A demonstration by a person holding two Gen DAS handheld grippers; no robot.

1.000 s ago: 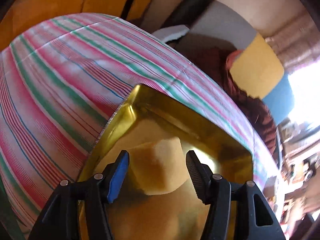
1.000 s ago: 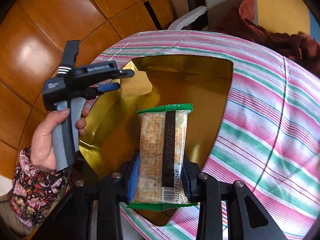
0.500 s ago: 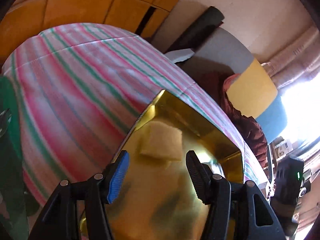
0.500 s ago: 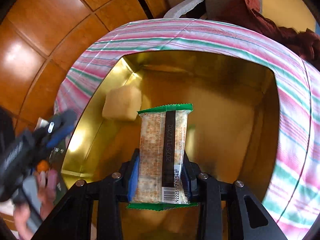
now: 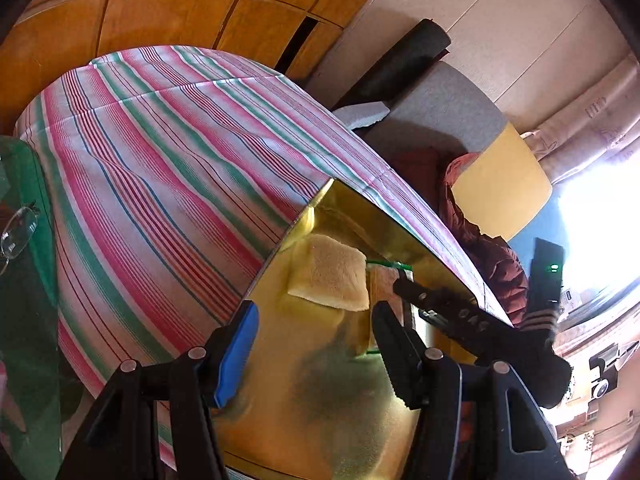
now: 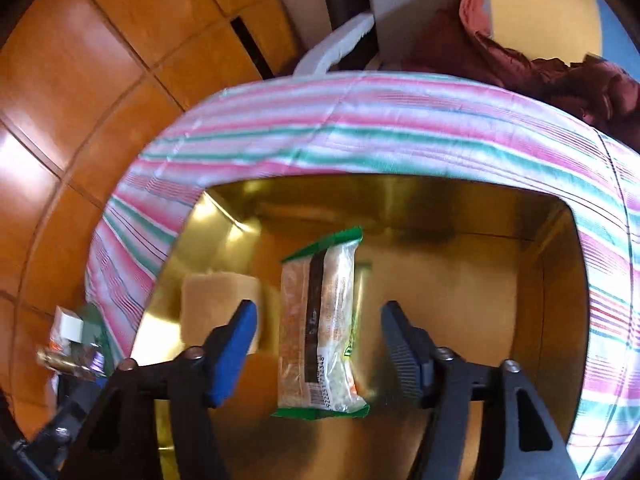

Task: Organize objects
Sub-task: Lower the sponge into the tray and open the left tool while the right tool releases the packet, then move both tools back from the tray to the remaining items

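Observation:
A gold tray (image 5: 320, 400) sits on the striped tablecloth (image 5: 160, 168). A yellow sponge (image 5: 328, 276) lies in its far left corner. My left gripper (image 5: 314, 312) hangs open just short of the sponge, with nothing between its fingers. In the right wrist view the tray wall (image 6: 400, 200) frames a green-edged cracker packet (image 6: 320, 328). The packet is between the fingers of my right gripper (image 6: 319, 312). Its jaws are opening, with gaps on both sides of the blurred packet, beside the sponge (image 6: 216, 304). The right gripper (image 5: 460, 316) also shows at the tray's right edge.
Eyeglasses (image 5: 16, 232) rest on a green glass surface at the left. Beyond the table stands a chair (image 5: 440, 108) with grey and yellow cushions and a dark red cloth (image 5: 488, 248). Small items (image 6: 68, 340) sit at the table's left, over an orange wooden floor (image 6: 80, 80).
My left gripper drew back from the sponge, which now lies in the tray. My right gripper carried the packet over the tray and its jaws parted from it.

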